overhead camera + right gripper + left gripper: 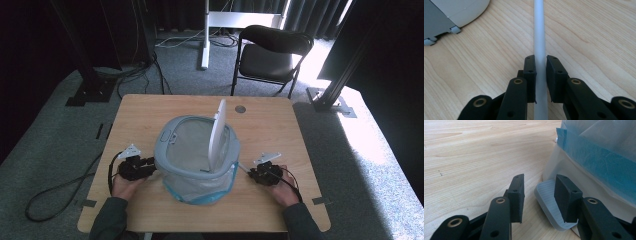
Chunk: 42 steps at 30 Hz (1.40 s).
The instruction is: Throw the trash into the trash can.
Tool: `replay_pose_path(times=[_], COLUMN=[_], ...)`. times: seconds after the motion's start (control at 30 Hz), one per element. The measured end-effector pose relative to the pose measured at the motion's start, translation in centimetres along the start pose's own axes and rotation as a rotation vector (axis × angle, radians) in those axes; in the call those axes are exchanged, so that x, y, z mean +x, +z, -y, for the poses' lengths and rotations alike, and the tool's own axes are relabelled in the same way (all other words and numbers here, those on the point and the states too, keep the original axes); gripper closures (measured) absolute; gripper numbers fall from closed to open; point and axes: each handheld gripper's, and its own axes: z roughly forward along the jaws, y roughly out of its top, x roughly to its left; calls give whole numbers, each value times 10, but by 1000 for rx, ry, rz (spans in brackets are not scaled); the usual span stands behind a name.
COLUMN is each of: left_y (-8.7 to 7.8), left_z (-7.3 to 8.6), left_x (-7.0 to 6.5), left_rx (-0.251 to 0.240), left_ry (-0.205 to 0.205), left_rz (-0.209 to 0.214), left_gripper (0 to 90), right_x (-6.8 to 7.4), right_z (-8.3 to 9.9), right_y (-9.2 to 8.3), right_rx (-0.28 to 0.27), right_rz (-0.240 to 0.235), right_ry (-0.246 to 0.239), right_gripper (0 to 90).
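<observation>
- The round grey bin with a blue-edged clear bag [196, 165] stood near the wooden table's [280, 125] front edge, its white lid [217, 134] pointing straight up.
- The left gripper [540, 195] was open beside the grey pedal [546, 202].
- The right gripper [540, 78] squeezed a thin white rod [539, 32] that ran away toward the bin.

A bin [196, 157] stands on the table [270, 125], near its front edge and about midway across, with its lid [217, 134] raised upright at the right side. The left tool [145, 165] lies just left of the bin, the right tool [252, 173] just right of it. A chair [270, 52] stands on the floor behind the table.
</observation>
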Motion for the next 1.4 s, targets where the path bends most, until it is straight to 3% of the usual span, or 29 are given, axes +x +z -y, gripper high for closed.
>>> replay_pose_path(times=[0.37,0.8,1.4], left_y=[0,-1,-2], left_z=[0,-1,-2], left_x=[1,1,2], left_rx=[-6,-9,-24], left_ry=[-1,-2,-5], left_rz=[2,2,-3], left_gripper=[601,601,581], right_x=[-5,-13,-19], right_z=[-1,-21,-41], right_y=[-1,-23,-42], right_rx=[-15,-90,-143], right_rz=[16,25,34], right_ry=[24,27,20], right_gripper=[789,789,789])
